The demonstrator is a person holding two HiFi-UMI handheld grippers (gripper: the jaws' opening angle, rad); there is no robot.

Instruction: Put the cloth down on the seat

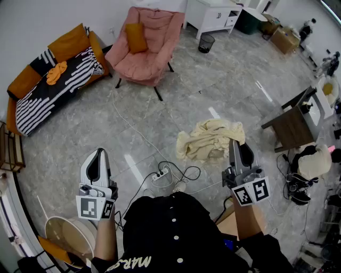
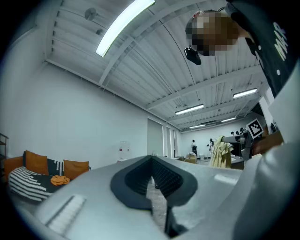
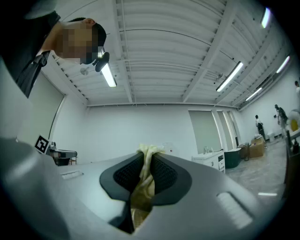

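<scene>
A pale yellow cloth [image 1: 209, 139] hangs bunched above the grey floor, with my right gripper [image 1: 234, 143] shut on its right edge. In the right gripper view the cloth [image 3: 145, 180] is pinched between the dark pads [image 3: 165, 176]. My left gripper [image 1: 99, 153] is held low at the left, shut and holding nothing; in its own view the jaws [image 2: 151, 160] meet at the tip and the cloth [image 2: 219, 152] dangles far to the right. The pink seat [image 1: 152, 48], with an orange cushion [image 1: 136, 36] on it, stands far ahead, well apart from both grippers.
A sofa with a striped blanket [image 1: 53, 85] lines the left wall. A power strip with cables [image 1: 160, 175] lies on the floor just ahead. A black bin [image 1: 206, 42] and a white cabinet [image 1: 213, 16] are at the back, a dark wooden table [image 1: 292, 127] at right.
</scene>
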